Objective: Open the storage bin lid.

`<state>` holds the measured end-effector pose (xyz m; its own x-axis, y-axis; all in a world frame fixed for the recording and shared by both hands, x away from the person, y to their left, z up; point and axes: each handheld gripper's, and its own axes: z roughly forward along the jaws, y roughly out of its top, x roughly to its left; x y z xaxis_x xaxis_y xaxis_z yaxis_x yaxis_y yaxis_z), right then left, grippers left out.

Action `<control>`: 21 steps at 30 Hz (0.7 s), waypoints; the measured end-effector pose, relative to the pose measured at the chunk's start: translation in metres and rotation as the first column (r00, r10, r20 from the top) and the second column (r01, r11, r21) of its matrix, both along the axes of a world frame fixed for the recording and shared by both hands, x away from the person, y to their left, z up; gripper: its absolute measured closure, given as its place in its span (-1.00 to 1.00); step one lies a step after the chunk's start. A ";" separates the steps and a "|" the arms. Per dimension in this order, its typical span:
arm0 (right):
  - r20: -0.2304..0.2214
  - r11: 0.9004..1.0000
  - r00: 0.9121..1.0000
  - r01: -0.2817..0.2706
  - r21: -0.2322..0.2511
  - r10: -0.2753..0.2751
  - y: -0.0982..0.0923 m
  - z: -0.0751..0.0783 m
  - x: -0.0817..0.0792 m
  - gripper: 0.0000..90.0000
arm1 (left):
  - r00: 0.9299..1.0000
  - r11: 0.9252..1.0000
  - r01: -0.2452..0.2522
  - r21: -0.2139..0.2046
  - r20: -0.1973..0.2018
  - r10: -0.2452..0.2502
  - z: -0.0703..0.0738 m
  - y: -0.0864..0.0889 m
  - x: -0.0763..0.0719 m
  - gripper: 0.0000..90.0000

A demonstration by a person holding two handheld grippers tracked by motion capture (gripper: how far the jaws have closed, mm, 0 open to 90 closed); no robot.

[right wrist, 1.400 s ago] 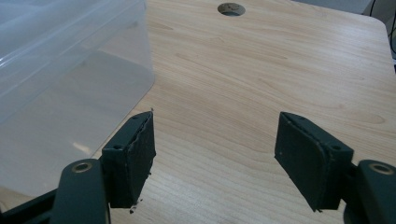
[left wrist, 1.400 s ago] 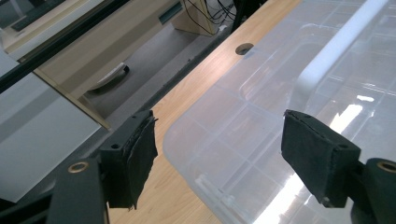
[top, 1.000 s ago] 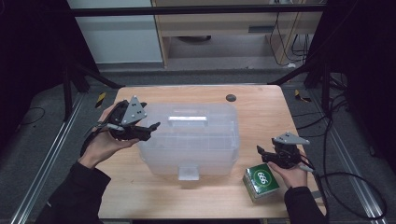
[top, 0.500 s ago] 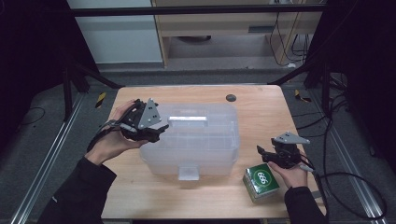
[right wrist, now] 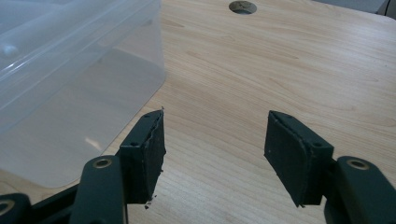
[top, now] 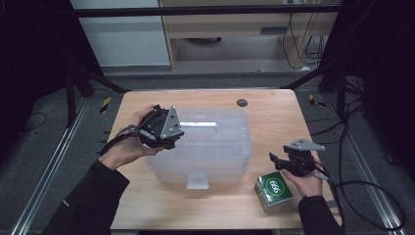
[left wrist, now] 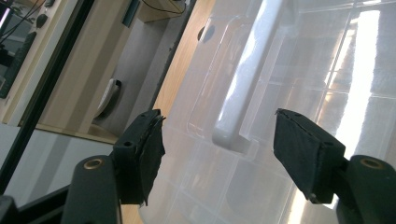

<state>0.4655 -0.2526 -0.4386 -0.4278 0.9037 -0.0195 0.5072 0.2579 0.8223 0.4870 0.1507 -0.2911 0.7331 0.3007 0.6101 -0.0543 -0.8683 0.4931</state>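
A translucent plastic storage box (top: 215, 152) with its lid on stands mid-table. My left gripper (top: 177, 138) reaches over the lid's left end. In the left gripper view the jaws (left wrist: 217, 135) straddle the near end of the lid's white bar handle (left wrist: 243, 84) without touching it; they have just been closing and stand open. My right gripper (top: 274, 159) hovers right of the box, above bare wood (right wrist: 215, 144). Its jaws have just been closing, with nothing between them. A small green carton (top: 274, 189) lies just in front of the right hand.
A dark round hole (top: 242, 103) sits in the wooden table (top: 274, 122) behind the box. The box's front latch (top: 197, 181) faces the near edge. Cables trail off the table's right side, and dark frame posts stand on both sides.
The left hand has carried its gripper rightward, from beside the box onto the lid's left end. The right hand and the green carton have stayed put.
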 end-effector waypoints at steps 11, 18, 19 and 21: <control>-0.011 1.000 1.000 -0.002 0.011 0.002 0.000 0.001 -0.001 -0.09 | 0.998 0.990 0.026 0.136 0.050 -0.034 -0.008 -0.015 0.007 -0.07; -0.015 1.000 1.000 -0.008 0.015 0.008 0.000 0.003 -0.001 -0.01 | 0.997 0.984 0.036 0.176 0.067 -0.048 -0.011 -0.021 0.011 0.09; -0.013 1.000 1.000 -0.009 0.014 0.009 0.001 0.004 -0.001 0.00 | 0.996 0.982 0.036 0.185 0.069 -0.050 -0.011 -0.022 0.012 0.11; -0.019 1.000 1.000 -0.012 0.010 0.012 0.002 0.004 -0.002 0.03 | 0.996 0.978 0.042 0.205 0.069 -0.057 -0.012 -0.023 0.013 0.16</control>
<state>0.4639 -0.2510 -0.4347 -0.4387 0.8987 -0.0022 0.5201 0.2559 0.8149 0.4998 0.1274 -0.3034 0.6945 0.1294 0.7078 -0.1293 -0.9452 0.2997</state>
